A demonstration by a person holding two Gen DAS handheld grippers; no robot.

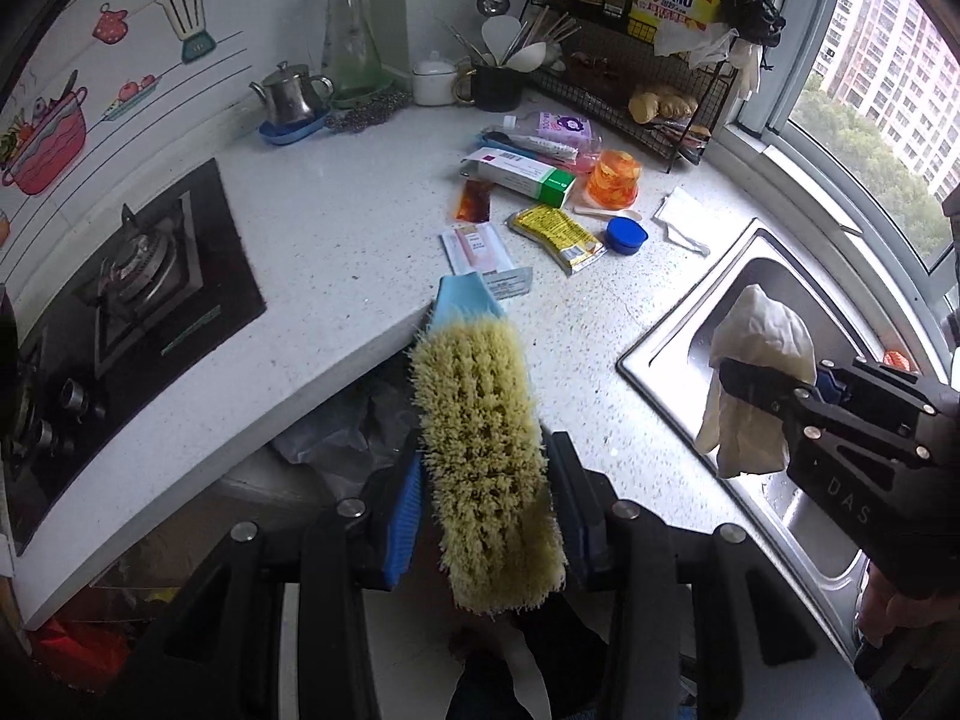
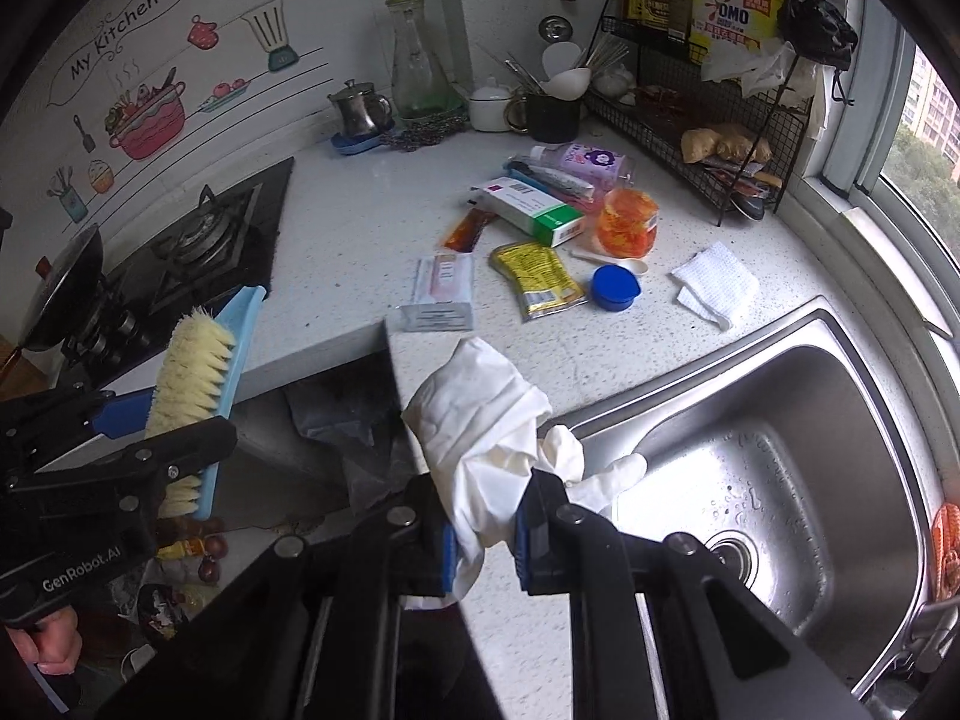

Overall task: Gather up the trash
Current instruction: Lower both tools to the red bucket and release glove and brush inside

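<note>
My left gripper (image 1: 483, 516) is shut on a light-blue brush with yellow bristles (image 1: 486, 456), held above the counter's front edge; it also shows in the right wrist view (image 2: 192, 396). My right gripper (image 2: 483, 534) is shut on a crumpled white rubber glove (image 2: 480, 420), held by the sink's rim; it shows in the left wrist view (image 1: 750, 384). Trash lies on the white counter: a yellow packet (image 1: 555, 237), a blue lid (image 1: 626, 235), a green-white box (image 1: 522, 175), a pink-white box (image 1: 477, 249), a brown sachet (image 1: 474, 199), an orange cup (image 1: 613, 179) and a white tissue (image 2: 717, 285).
A steel sink (image 2: 768, 468) is at the right. A gas stove (image 1: 138, 294) is at the left. A black wire rack (image 1: 636, 78), a utensil cup (image 1: 498, 84), a teapot (image 1: 291, 93) and a glass carafe (image 1: 351, 36) stand at the back. A dark bag (image 2: 360, 432) sits below the counter corner.
</note>
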